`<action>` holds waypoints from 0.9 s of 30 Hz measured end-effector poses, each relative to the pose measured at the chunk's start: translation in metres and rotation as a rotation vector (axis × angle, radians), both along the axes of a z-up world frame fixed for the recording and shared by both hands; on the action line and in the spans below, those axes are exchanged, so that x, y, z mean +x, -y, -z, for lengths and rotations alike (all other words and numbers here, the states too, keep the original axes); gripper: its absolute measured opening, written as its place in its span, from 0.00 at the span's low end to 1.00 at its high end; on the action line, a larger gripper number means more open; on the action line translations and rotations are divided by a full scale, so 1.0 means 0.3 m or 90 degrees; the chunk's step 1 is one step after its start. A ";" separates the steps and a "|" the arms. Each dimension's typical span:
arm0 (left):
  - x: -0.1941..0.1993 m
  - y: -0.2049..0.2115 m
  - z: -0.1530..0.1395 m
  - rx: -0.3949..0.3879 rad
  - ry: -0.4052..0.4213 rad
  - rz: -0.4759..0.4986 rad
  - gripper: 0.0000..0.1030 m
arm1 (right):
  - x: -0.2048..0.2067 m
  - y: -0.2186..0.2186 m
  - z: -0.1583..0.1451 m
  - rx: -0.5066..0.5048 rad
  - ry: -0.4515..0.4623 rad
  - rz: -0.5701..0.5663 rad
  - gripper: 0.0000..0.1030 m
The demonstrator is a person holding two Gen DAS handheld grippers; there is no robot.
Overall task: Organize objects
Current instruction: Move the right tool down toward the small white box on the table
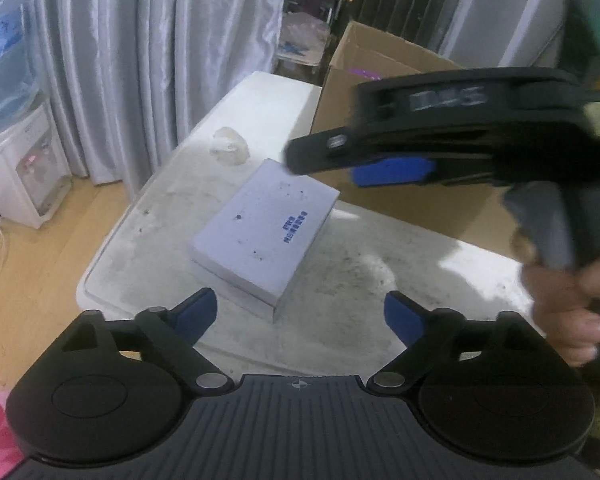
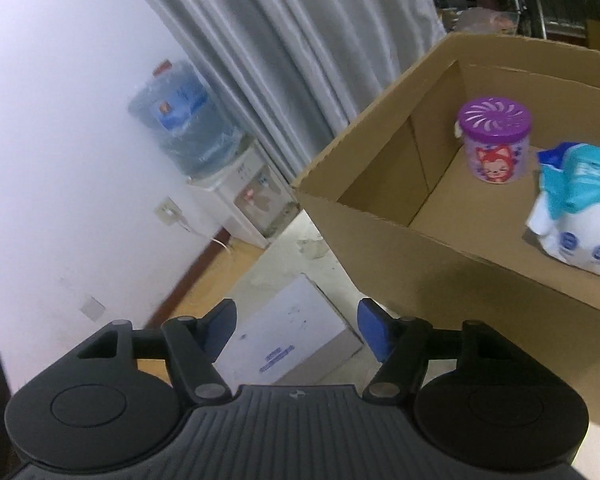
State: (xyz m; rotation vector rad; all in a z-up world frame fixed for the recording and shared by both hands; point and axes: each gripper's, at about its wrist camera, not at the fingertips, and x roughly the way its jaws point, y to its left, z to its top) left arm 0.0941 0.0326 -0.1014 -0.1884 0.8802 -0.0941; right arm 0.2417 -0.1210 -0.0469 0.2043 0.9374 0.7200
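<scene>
A white flat box [image 1: 264, 228] with blue print lies on the stained whitish table [image 1: 360, 300], beside a brown cardboard box [image 2: 440, 248] holding a purple-lidded canister [image 2: 496, 144] with a red cartoon fox and a teal-and-white wipes pack [image 2: 580, 208].

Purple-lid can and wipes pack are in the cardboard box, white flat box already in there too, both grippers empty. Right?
Not quite. The white flat box is not in the cardboard box; it lies on the table beside it, as the left wrist view shows. The purple-lid can and wipes pack are inside, and the left gripper and right gripper are empty.
</scene>
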 end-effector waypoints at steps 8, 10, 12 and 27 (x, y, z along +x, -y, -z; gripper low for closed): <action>0.029 -0.036 0.035 -0.016 -0.011 -0.006 0.81 | 0.029 -0.097 0.054 -0.035 -0.010 -0.023 0.66; 0.024 -0.032 0.031 -0.018 -0.011 -0.009 0.81 | 0.026 -0.102 0.052 -0.043 -0.009 -0.030 0.66; 0.022 -0.034 0.029 -0.021 -0.011 -0.013 0.81 | 0.028 -0.095 0.046 -0.044 -0.020 -0.034 0.66; -0.012 0.124 -0.003 -0.023 -0.014 0.064 0.81 | -0.052 0.167 0.057 -0.058 -0.103 0.030 0.66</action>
